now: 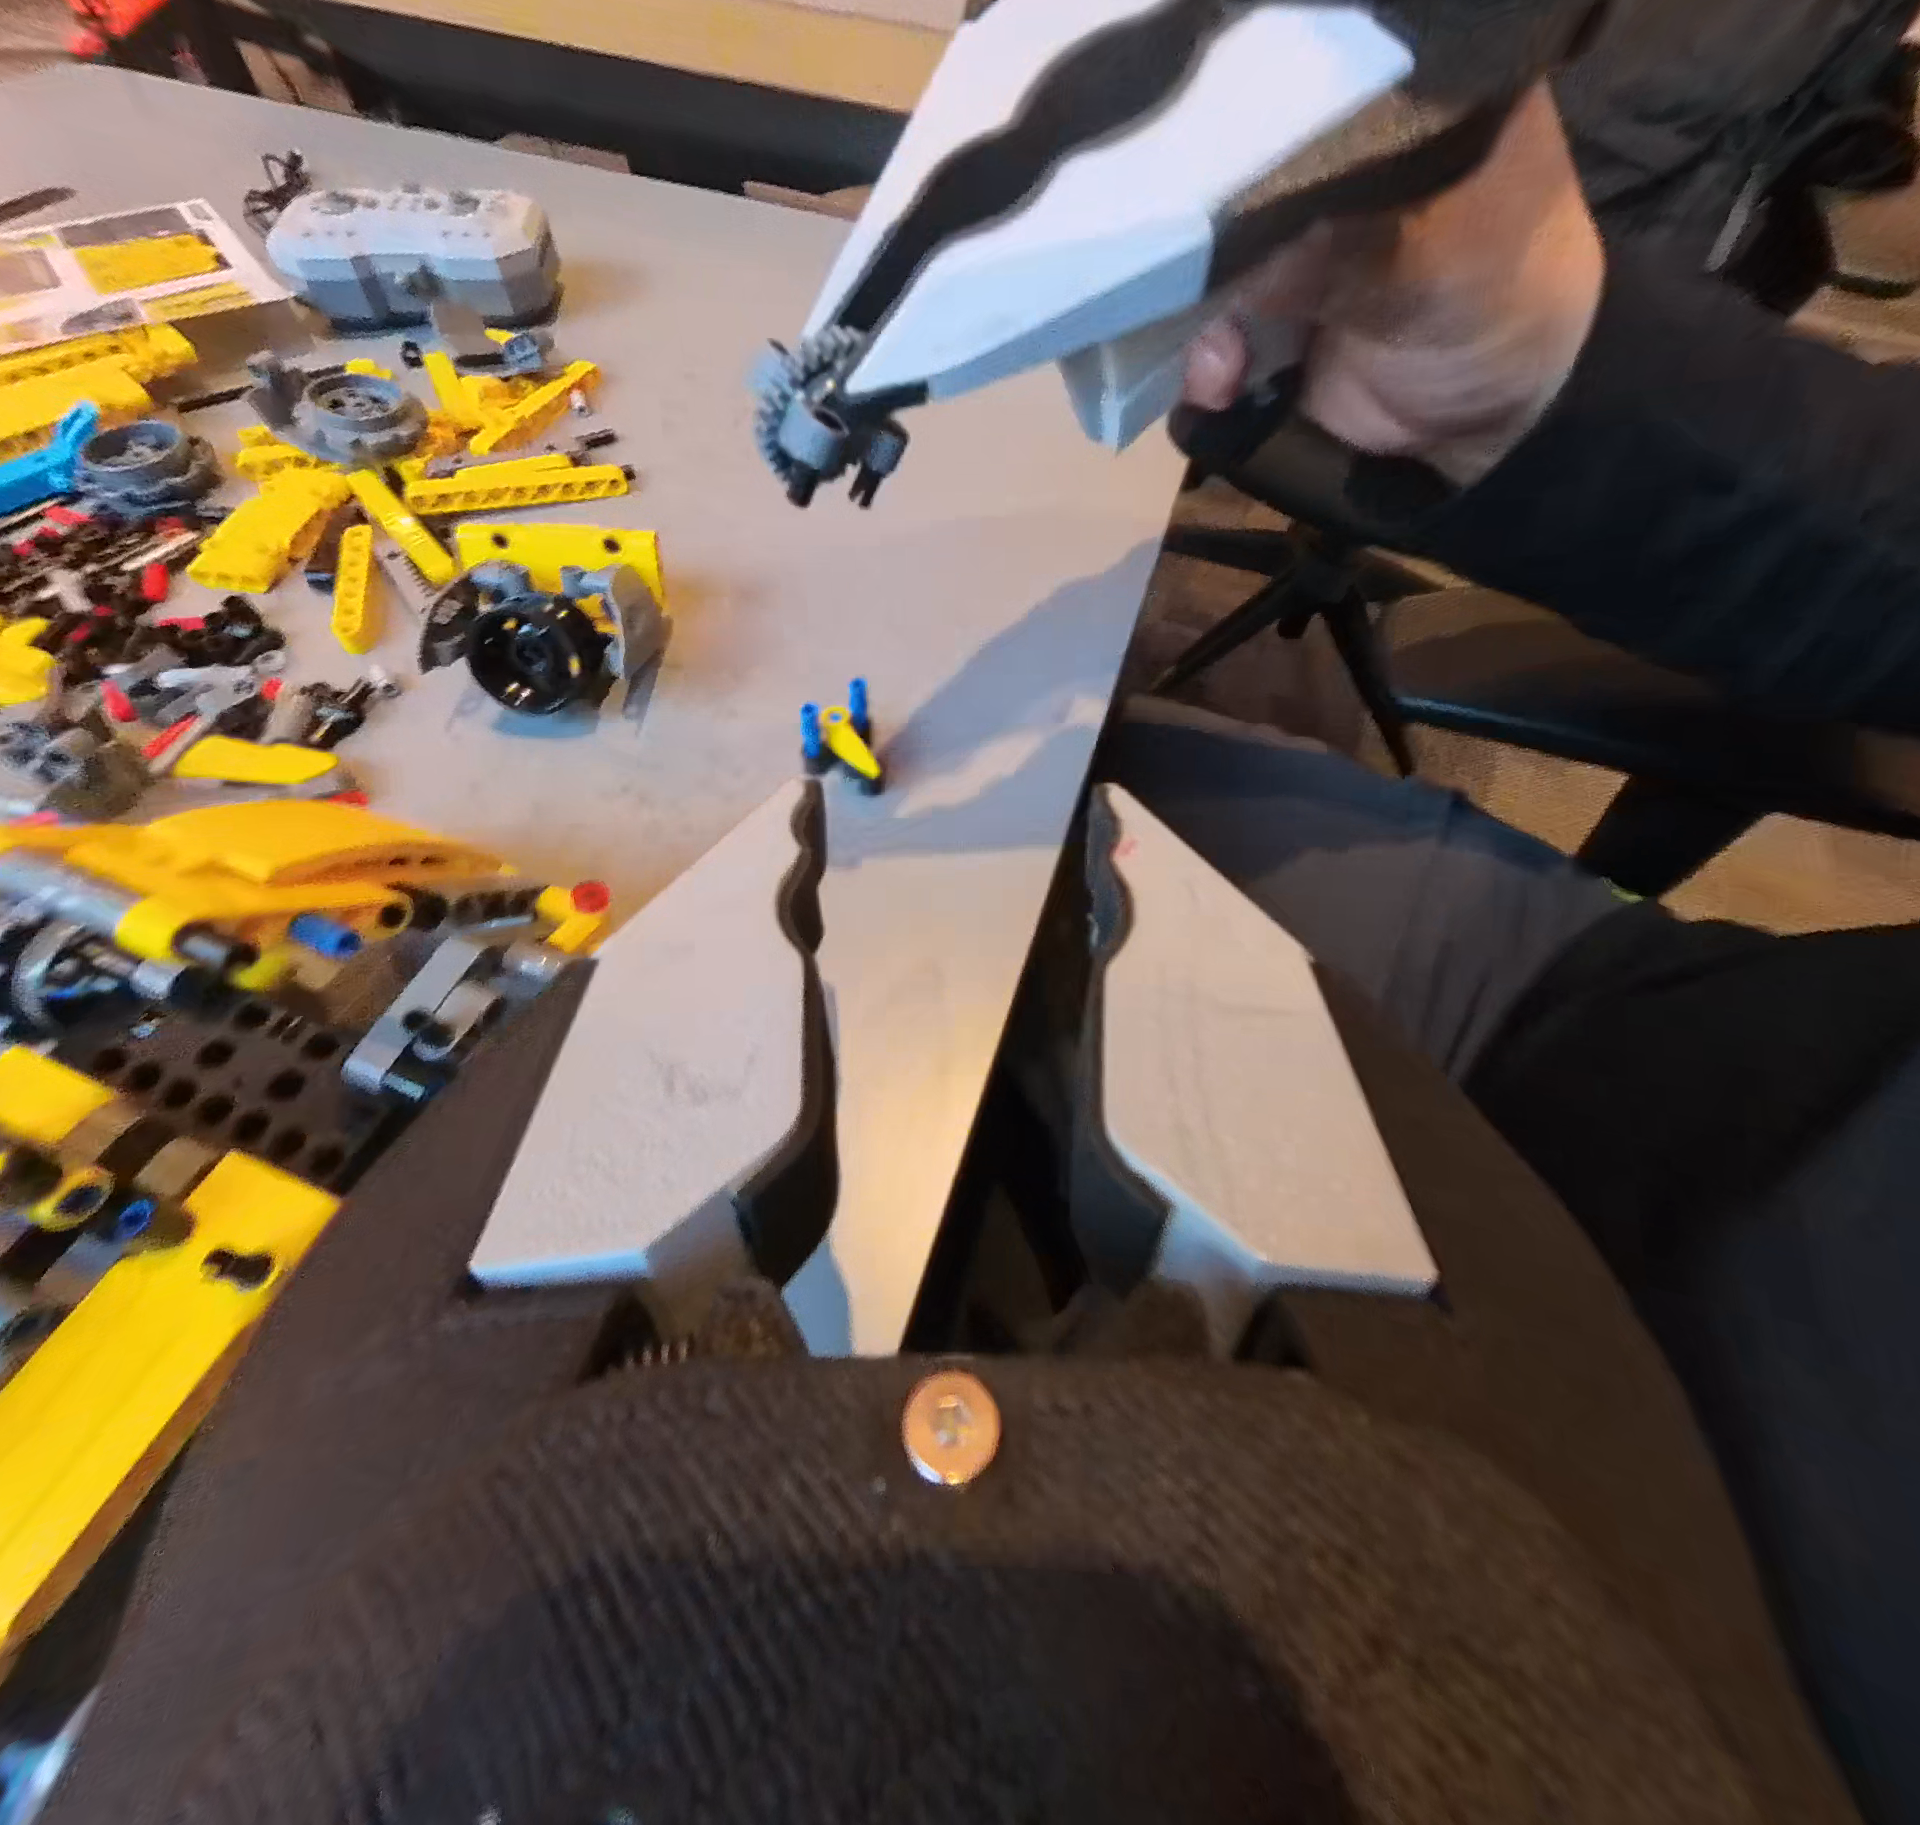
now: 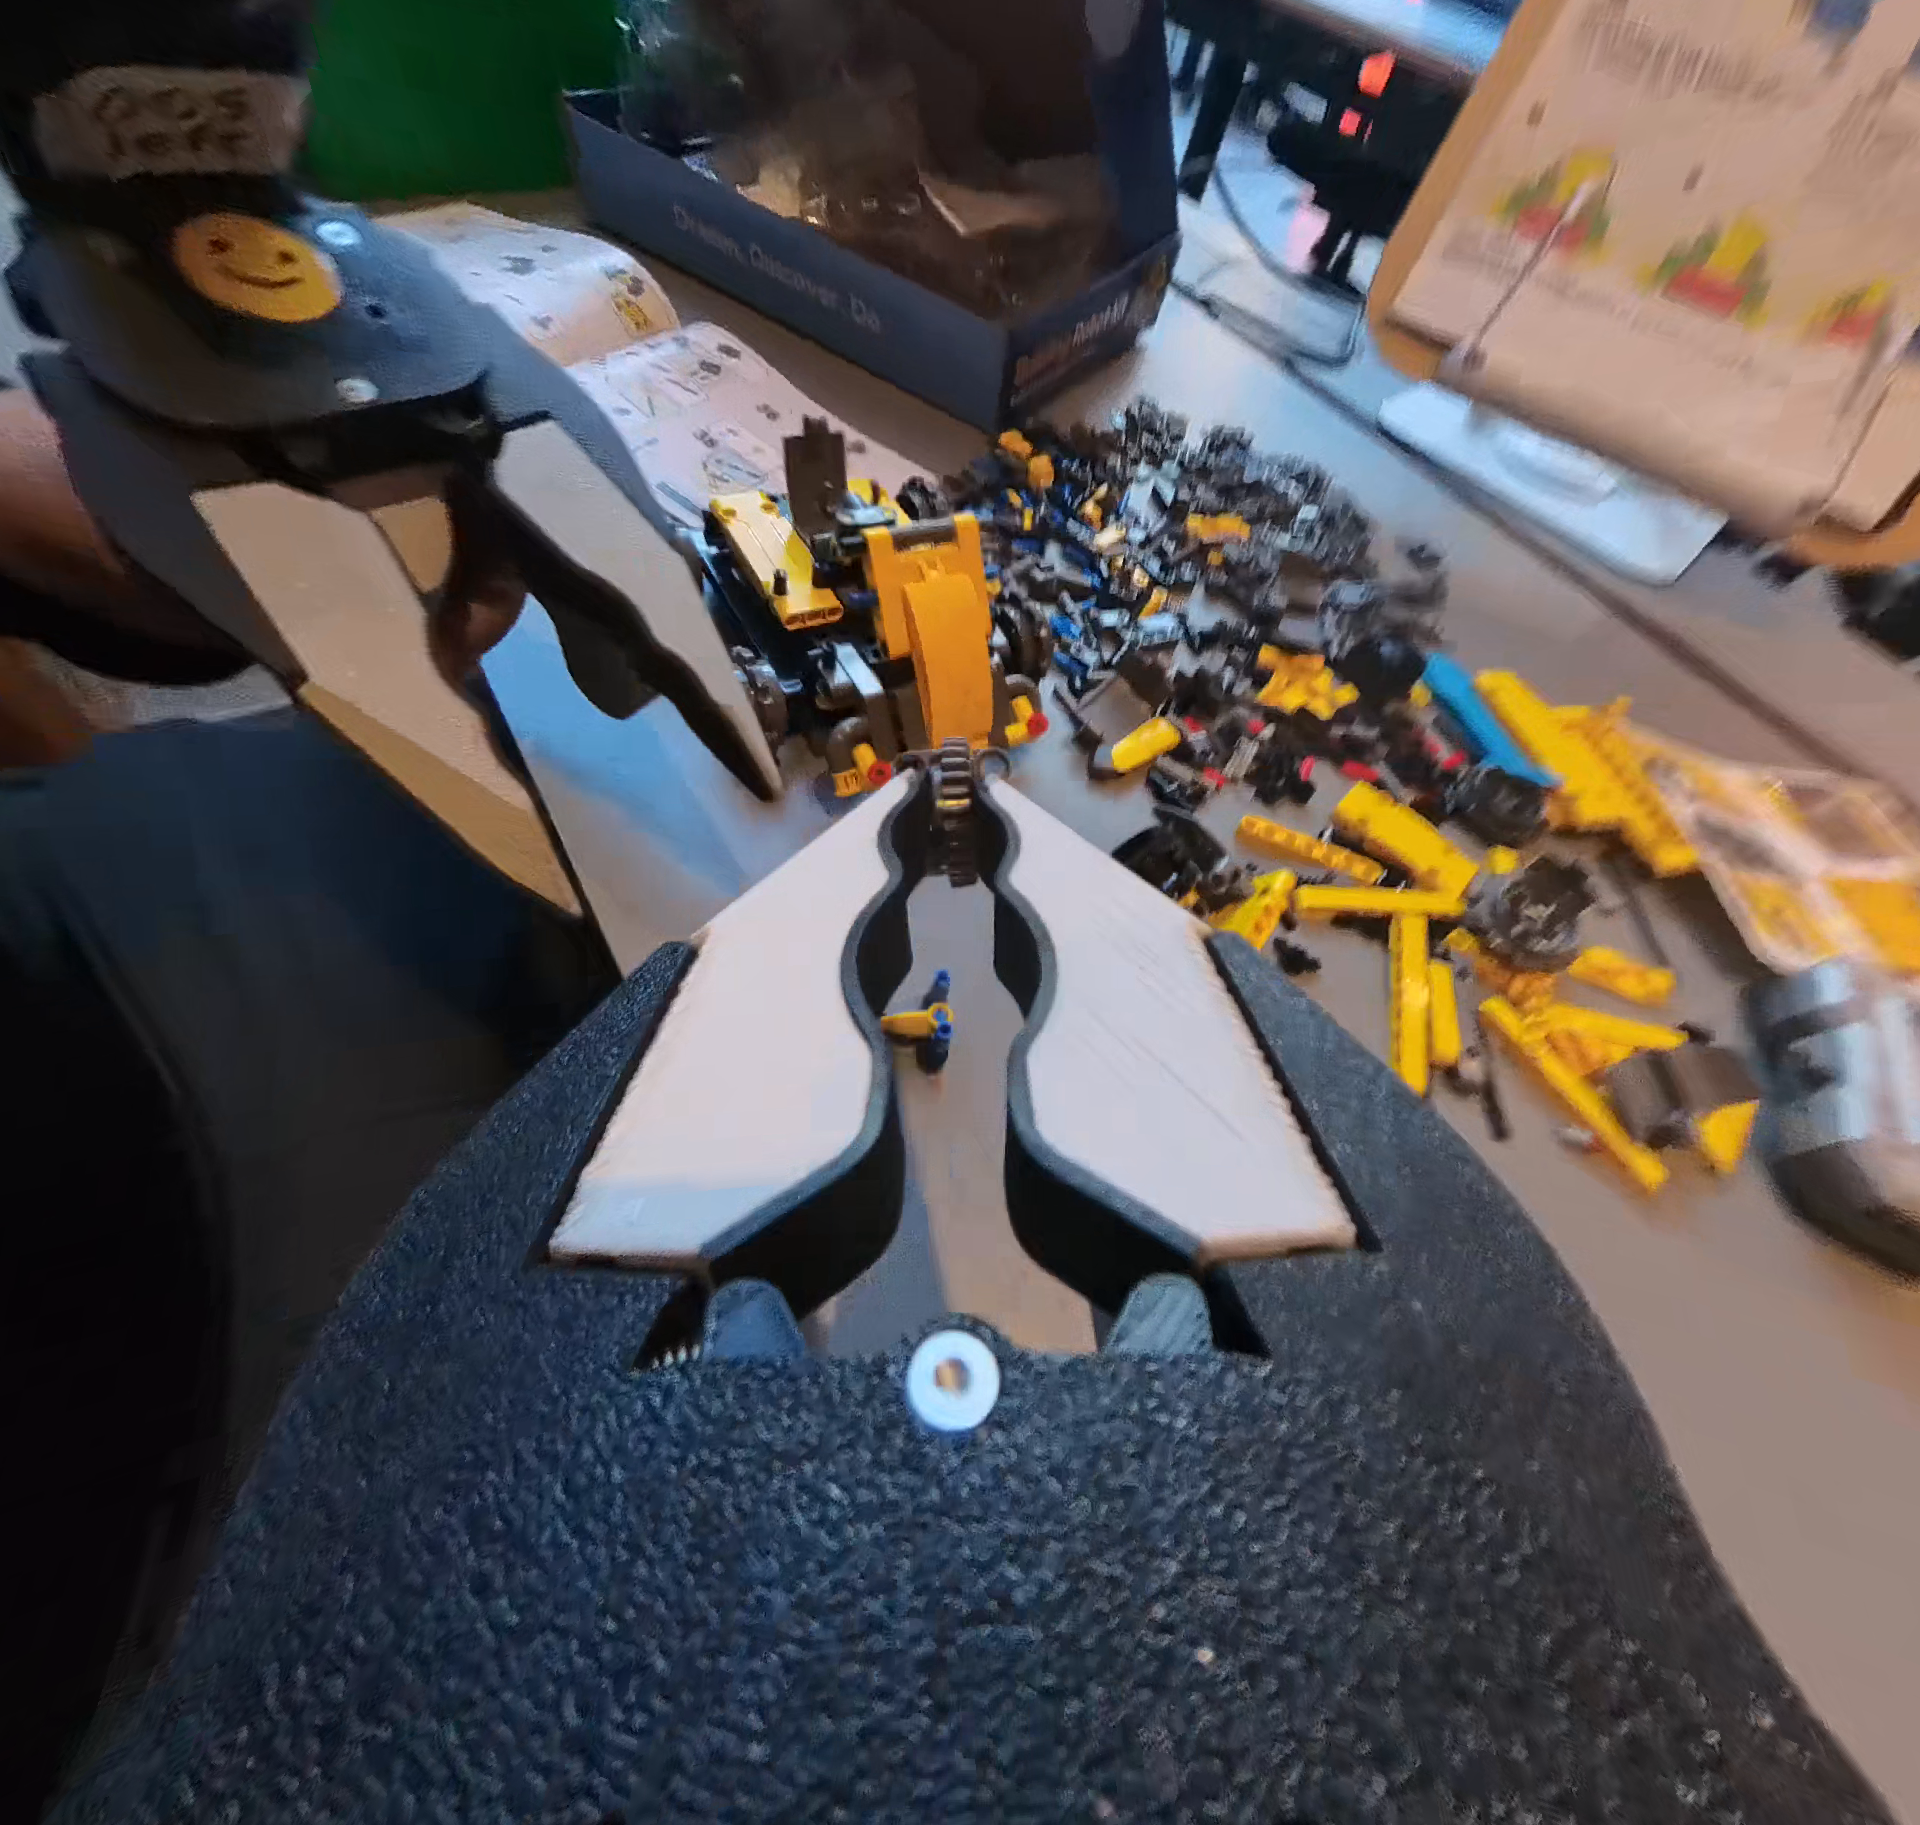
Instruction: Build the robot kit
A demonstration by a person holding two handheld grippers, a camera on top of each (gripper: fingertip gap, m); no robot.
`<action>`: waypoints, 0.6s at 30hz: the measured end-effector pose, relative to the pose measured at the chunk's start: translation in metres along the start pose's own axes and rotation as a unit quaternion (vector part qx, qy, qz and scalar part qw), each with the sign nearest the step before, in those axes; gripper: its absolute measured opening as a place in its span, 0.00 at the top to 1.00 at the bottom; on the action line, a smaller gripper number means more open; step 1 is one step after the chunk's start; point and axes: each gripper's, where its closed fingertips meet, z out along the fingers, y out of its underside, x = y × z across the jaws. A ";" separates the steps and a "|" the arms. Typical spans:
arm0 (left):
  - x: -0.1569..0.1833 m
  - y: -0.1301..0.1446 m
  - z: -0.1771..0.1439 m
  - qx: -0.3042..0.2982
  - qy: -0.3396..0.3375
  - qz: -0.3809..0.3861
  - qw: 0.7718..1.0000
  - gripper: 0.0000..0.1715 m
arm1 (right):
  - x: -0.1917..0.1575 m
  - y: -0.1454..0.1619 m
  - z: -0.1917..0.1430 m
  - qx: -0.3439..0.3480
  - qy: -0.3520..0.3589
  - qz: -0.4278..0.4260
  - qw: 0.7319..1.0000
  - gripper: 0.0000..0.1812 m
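Note:
My right gripper [image 2: 951, 783] is shut on a dark grey gear assembly [image 2: 951, 819] with black pins and holds it above the grey table [image 2: 1558, 1412]. It shows in the left wrist view [image 1: 852, 388] with the gear assembly [image 1: 810, 419] hanging from its tips. My left gripper [image 1: 954, 799] is open and empty, low over the table's edge. Its left fingertip is just short of a small yellow and blue pin piece [image 1: 844, 736], which also shows between the right fingers [image 2: 920, 1022]. The left gripper [image 2: 665, 840] shows at the left of the right wrist view.
A partly built yellow and black vehicle [image 2: 883, 622] [image 1: 260, 871] stands beside a wide pile of loose yellow, black and blue parts [image 2: 1351, 736] [image 1: 312, 549]. A grey hub block [image 1: 405, 248], a booklet [image 1: 114, 258], a dark box [image 2: 883, 217] and a brown bag [image 2: 1662, 217] lie farther off. The table edge [image 1: 1132, 632] runs on the right. There is about 7 cm between the tips of the two grippers. Between my right fingertips and the grey hub block [image 1: 405, 248] there is roughly 30 cm. It is also in sight in the right wrist view [image 2: 1854, 1056].

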 end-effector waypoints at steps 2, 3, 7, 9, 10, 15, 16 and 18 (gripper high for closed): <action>0.005 -0.004 0.004 0.002 0.020 -0.023 1.000 0.71 | -0.005 -0.006 -0.005 0.009 0.035 -0.060 0.998 0.96; 0.005 -0.004 0.006 0.000 0.024 -0.038 0.999 0.71 | -0.006 -0.007 -0.008 0.008 0.055 -0.087 0.995 0.96; 0.013 0.018 0.014 -0.042 0.006 -0.018 0.999 0.70 | -0.004 0.011 -0.015 -0.050 0.097 -0.137 0.984 0.96; 0.016 0.030 0.016 -0.058 -0.013 0.012 0.998 0.70 | 0.004 0.023 -0.017 -0.088 0.110 -0.119 0.983 0.96; 0.018 0.034 0.017 -0.065 -0.018 0.020 0.998 0.69 | 0.007 0.028 -0.018 -0.104 0.111 -0.100 0.983 0.96; 0.015 0.033 0.021 -0.072 -0.043 0.054 0.995 0.67 | 0.011 0.015 -0.019 -0.090 0.110 -0.009 0.990 0.96; 0.011 0.031 0.020 -0.068 -0.052 0.056 0.995 0.66 | 0.008 0.011 -0.018 -0.083 0.101 0.008 0.991 0.96; 0.000 0.027 0.017 -0.059 -0.082 0.066 0.993 0.62 | -0.001 0.009 -0.011 -0.077 0.078 0.042 0.993 0.96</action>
